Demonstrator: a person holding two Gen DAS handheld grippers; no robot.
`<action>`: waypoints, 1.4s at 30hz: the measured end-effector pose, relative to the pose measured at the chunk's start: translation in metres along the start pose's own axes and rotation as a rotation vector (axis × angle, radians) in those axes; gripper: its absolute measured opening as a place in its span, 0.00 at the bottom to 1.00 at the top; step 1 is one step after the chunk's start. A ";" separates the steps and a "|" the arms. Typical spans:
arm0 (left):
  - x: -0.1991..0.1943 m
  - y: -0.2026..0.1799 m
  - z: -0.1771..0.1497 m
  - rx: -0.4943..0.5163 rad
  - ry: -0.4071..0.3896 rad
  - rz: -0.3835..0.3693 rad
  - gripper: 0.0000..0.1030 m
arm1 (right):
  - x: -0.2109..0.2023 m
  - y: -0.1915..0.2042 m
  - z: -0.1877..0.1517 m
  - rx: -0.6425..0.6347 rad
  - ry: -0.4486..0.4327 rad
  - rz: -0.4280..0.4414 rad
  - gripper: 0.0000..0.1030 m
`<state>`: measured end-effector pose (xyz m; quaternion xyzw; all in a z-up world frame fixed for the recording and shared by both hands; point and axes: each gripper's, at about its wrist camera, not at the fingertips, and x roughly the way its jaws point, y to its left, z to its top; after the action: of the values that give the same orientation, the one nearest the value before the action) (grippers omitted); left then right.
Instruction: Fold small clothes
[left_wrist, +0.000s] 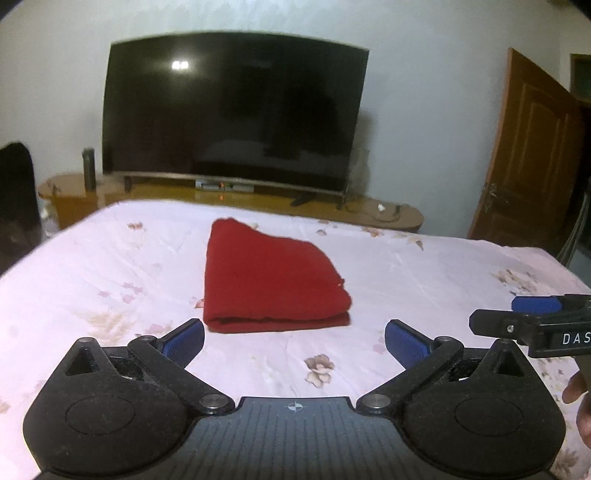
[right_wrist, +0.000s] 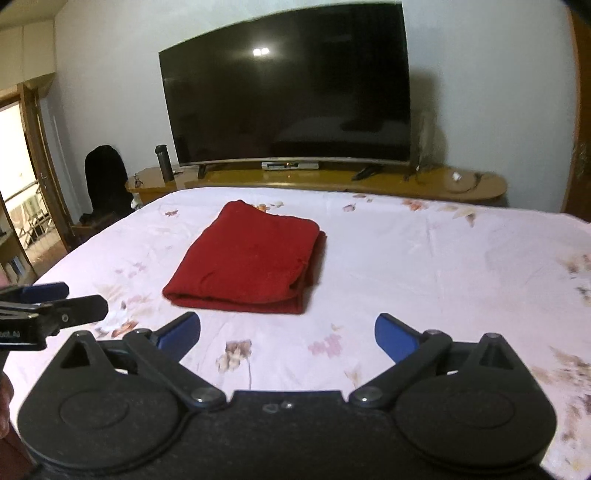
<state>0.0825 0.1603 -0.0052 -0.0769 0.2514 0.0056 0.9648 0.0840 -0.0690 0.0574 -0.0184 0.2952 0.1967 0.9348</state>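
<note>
A red garment (left_wrist: 269, 280) lies folded into a compact stack on the pink floral bed sheet (left_wrist: 110, 266). It also shows in the right wrist view (right_wrist: 247, 258), left of centre. My left gripper (left_wrist: 294, 341) is open and empty, held just short of the garment's near folded edge. My right gripper (right_wrist: 287, 334) is open and empty, near the garment's front right corner. Each gripper shows at the edge of the other's view: the right one in the left wrist view (left_wrist: 535, 317) and the left one in the right wrist view (right_wrist: 55, 302).
A large dark television (left_wrist: 232, 110) stands on a low wooden cabinet (left_wrist: 258, 199) beyond the bed's far edge. A dark flask (right_wrist: 164, 162) stands on the cabinet's left end. A wooden door (left_wrist: 524, 155) is at the right, and a black chair (right_wrist: 105, 177) stands at the left.
</note>
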 end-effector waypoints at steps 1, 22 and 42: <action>-0.013 -0.003 -0.002 -0.004 -0.007 -0.008 1.00 | -0.011 0.003 -0.002 -0.001 -0.012 -0.006 0.98; -0.108 -0.008 -0.017 -0.009 -0.107 -0.007 1.00 | -0.102 0.043 -0.025 -0.032 -0.117 -0.019 0.98; -0.113 -0.031 -0.015 0.025 -0.123 -0.010 1.00 | -0.115 0.037 -0.029 -0.019 -0.139 -0.030 0.99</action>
<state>-0.0217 0.1310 0.0414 -0.0657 0.1915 0.0021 0.9793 -0.0323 -0.0800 0.1007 -0.0180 0.2275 0.1862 0.9556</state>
